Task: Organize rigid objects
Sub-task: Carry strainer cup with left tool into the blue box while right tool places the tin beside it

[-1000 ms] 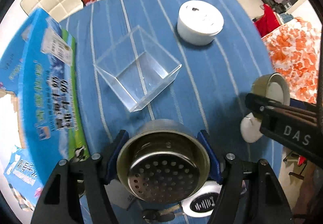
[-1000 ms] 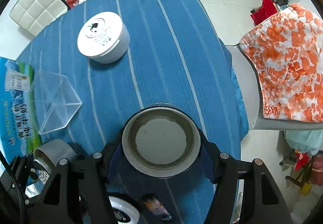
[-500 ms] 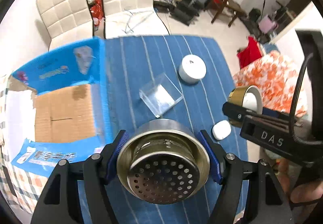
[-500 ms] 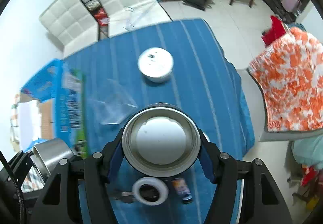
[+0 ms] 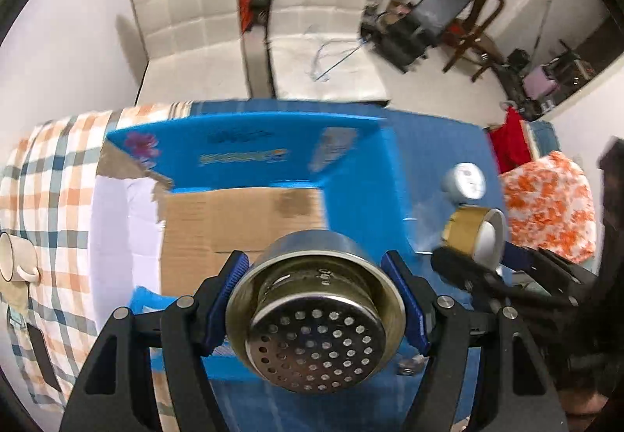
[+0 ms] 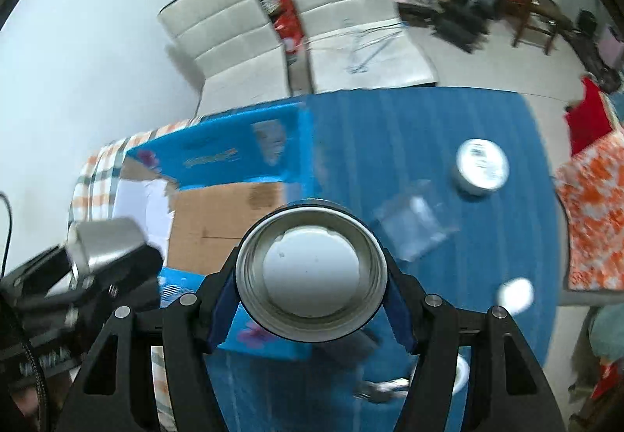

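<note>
My left gripper [image 5: 314, 299] is shut on a steel strainer cup [image 5: 314, 319] with a perforated bottom, held high above the open blue cardboard box [image 5: 241, 213]. My right gripper [image 6: 312, 276] is shut on a round metal lid [image 6: 312, 270] with a white inside, above the box's right edge [image 6: 230, 213]. The lid also shows in the left wrist view [image 5: 474, 235], and the strainer cup in the right wrist view [image 6: 107, 243]. A white round container [image 6: 481, 167] and a clear plastic box [image 6: 415, 225] sit on the blue striped tablecloth [image 6: 390, 139].
A small white oval object [image 6: 514, 293] lies near the table's right edge. A mug [image 5: 15, 256] stands on the checked cloth at left. Two white chairs [image 5: 253, 26] stand behind the table. An orange floral cushion [image 6: 592, 221] is on the right.
Both grippers have risen and swung left with their loads. The blue box now lies under them, and the clear box and white container have shifted far to the right.
</note>
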Demonstrator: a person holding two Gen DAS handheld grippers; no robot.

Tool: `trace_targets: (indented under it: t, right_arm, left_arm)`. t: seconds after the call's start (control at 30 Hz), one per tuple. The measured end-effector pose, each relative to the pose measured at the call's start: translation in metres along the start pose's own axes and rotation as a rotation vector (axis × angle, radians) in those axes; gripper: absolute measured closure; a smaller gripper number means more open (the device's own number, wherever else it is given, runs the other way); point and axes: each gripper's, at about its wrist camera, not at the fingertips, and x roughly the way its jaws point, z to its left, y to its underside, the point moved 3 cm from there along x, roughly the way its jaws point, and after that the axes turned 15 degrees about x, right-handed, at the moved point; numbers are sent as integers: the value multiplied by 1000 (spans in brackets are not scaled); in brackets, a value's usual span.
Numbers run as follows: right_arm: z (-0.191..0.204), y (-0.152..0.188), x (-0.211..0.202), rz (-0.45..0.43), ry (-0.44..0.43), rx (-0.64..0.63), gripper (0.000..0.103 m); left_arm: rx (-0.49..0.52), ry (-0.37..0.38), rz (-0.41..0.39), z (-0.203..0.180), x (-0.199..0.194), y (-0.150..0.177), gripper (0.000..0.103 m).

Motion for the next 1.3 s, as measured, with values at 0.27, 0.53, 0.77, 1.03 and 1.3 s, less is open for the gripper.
trace_targets:
  t: [0.27,0.53,0.77,1.03,1.3]
  right_arm:
    - [61,-12,84,69,69,-82,36]
    - [87,-17,158,154,84,-155,36]
    - [91,-24,197,195,102,-208,36]
    - [94,-36,225,253,95,-219,36]
    - [88,-43,227,245,105,-180,34]
  left_arm:
    - [-115,79,129,79,77,-5,35]
    - [-244,231,219,105,131,-8,35]
    - [-226,200,263,107,148,-15,34]
    - [-227,129,298,113,152,-17,34]
    - [-238,121,302,110,141,-21,13]
